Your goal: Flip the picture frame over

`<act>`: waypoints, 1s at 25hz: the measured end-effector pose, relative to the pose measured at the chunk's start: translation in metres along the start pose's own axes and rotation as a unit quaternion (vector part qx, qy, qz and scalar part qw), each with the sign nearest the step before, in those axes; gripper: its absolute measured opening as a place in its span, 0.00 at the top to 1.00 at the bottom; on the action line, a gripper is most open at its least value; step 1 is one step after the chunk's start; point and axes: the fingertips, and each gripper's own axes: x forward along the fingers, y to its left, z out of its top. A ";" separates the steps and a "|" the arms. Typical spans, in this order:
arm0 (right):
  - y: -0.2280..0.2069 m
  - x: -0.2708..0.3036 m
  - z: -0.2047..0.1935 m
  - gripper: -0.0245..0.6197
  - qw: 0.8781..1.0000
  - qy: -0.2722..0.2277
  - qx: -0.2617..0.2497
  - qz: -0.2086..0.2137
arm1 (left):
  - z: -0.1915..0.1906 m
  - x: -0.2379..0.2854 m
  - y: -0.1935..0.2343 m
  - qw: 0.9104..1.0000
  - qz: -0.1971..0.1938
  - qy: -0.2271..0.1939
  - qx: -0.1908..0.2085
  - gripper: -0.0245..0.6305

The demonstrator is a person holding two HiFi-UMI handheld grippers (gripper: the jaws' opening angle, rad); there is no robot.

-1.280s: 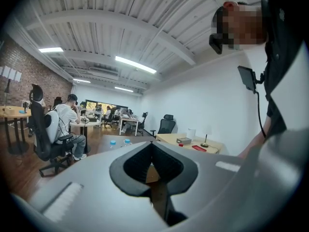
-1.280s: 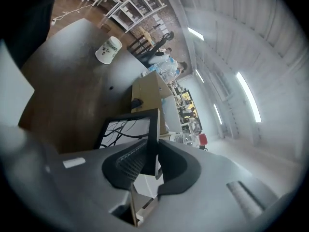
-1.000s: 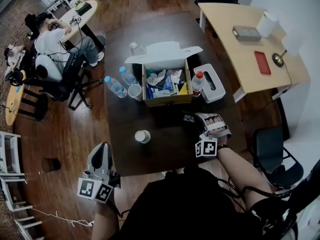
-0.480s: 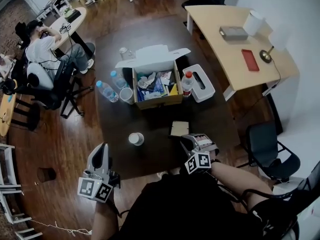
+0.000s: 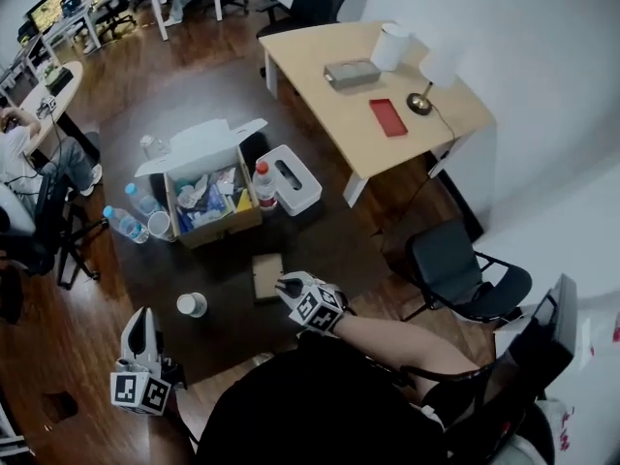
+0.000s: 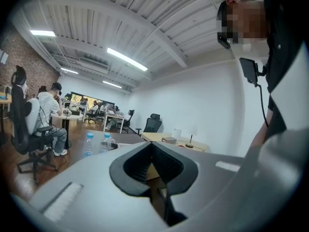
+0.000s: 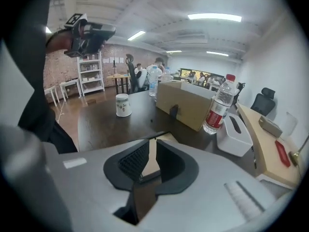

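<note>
The picture frame (image 5: 266, 275) lies flat on the dark table (image 5: 320, 245), its tan side up. My right gripper (image 5: 283, 282) hovers at the frame's near right edge, angled down. In the right gripper view its jaws (image 7: 153, 145) are closing to a narrow slit, and the tan frame (image 7: 151, 164) shows through that slit. The pads are not visibly pressing on it. My left gripper (image 5: 143, 320) hangs off the table's near left corner, away from the frame. It is shut with nothing in it (image 6: 152, 147).
An open cardboard box (image 5: 208, 203) of clutter stands at the table's far side with a red-capped bottle (image 5: 262, 186) and a white tissue box (image 5: 291, 180) beside it. A paper cup (image 5: 191, 304) stands near left. Water bottles (image 5: 126, 223), an office chair (image 5: 455, 274) and a light desk (image 5: 368, 95) surround the table.
My right gripper rolled over and drew back toward me, and its jaws narrowed. The frame went from under the gripper to lying tan side up on the table. The head view swung right.
</note>
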 end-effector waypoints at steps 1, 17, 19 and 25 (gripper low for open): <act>-0.003 0.000 0.000 0.88 1.000 0.003 0.002 0.006 | -0.002 0.004 -0.003 1.000 -0.006 0.000 -0.002 0.96; -0.089 0.036 -0.040 0.66 0.976 0.140 0.168 -0.007 | -0.010 0.010 -0.021 1.000 0.008 0.020 -0.011 0.96; -0.095 0.041 -0.047 0.66 0.967 0.154 0.203 -0.008 | -0.009 0.005 -0.016 0.999 0.022 0.022 -0.013 0.96; -0.083 0.058 -0.048 0.66 0.962 0.170 0.210 0.037 | -0.009 -0.010 -0.008 0.998 0.055 0.032 -0.015 0.96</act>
